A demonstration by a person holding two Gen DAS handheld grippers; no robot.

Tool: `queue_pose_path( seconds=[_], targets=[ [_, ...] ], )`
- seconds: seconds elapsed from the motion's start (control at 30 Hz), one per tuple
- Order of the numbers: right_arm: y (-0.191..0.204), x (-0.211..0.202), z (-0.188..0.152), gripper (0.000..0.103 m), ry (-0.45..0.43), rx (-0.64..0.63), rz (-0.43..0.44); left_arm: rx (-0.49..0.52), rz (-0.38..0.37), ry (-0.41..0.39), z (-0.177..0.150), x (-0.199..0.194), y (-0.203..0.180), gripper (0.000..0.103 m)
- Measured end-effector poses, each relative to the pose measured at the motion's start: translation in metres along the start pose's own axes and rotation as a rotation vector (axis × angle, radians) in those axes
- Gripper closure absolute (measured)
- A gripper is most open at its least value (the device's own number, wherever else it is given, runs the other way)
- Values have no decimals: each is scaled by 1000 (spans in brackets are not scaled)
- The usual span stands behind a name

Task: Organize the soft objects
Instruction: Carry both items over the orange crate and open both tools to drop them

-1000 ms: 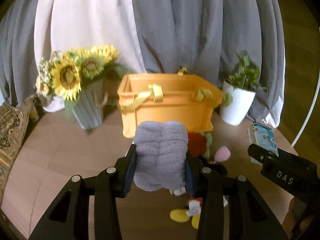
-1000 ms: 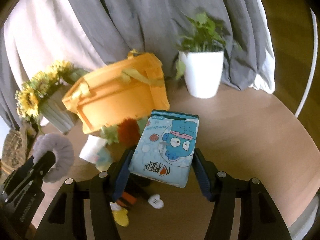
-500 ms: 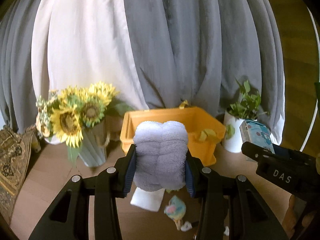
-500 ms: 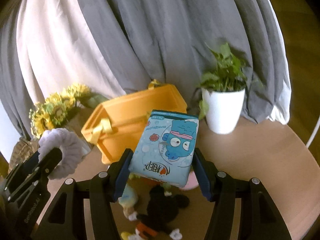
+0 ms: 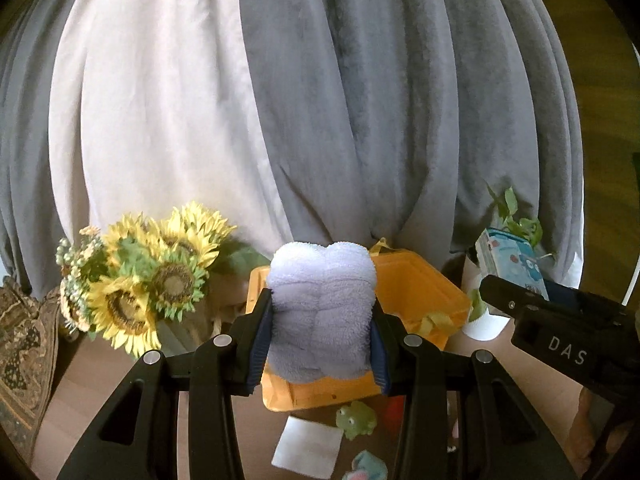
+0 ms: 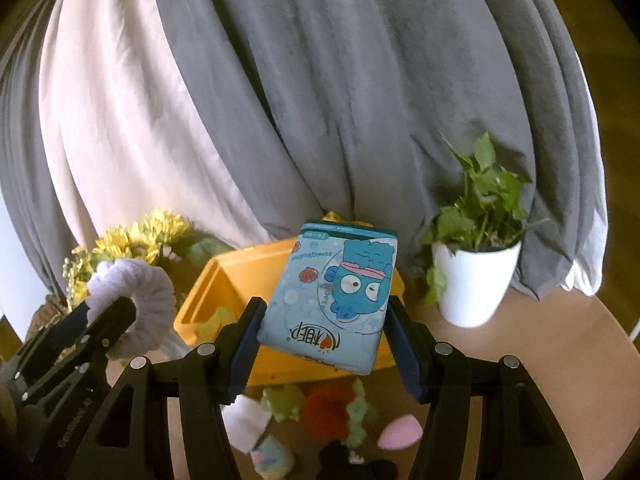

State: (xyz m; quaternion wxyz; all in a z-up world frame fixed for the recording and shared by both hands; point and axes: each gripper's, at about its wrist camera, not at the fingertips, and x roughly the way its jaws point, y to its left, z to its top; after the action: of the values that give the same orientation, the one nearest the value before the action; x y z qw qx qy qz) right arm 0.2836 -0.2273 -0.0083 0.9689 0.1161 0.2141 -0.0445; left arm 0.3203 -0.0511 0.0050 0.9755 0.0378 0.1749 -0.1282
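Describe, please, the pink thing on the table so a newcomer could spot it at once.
Find the orange bin before the grey curtain. On the table in front of it lie small toys; the pink one lies rightmost, beside the red plush. It alone is smooth, egg-shaped and pale pink.

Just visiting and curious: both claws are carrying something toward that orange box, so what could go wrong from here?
The rolled towel in the left gripper blocks its camera's view of the orange bin, so a drop might miss. The tissue pack sits tilted in the right gripper and might slip. The two grippers are close and could bump.
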Motion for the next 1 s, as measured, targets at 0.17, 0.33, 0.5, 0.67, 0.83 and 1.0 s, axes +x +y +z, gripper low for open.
queue_pose_path(
  seconds=[0.17,0.33,0.5,0.67,0.83,1.0],
  targets=[
    [1,19,10,42,-4,-7,0,3,-1,-10,10,20,4,61],
    [2,40,20,42,-3,-22,10,9,2,-10,17,40,6,61],
    [3,65,27,42,15,-34,13,14,6,5,21,68,8,61],
    [5,91,31,42,43,-42,16,12,1,61,18,97,11,61],
    [6,116,30,42,79,-53,11,11,-5,120,10,129,11,61],
    [4,139,29,42,130,-62,7,26,-10,171,3,157,11,61]
  ],
)
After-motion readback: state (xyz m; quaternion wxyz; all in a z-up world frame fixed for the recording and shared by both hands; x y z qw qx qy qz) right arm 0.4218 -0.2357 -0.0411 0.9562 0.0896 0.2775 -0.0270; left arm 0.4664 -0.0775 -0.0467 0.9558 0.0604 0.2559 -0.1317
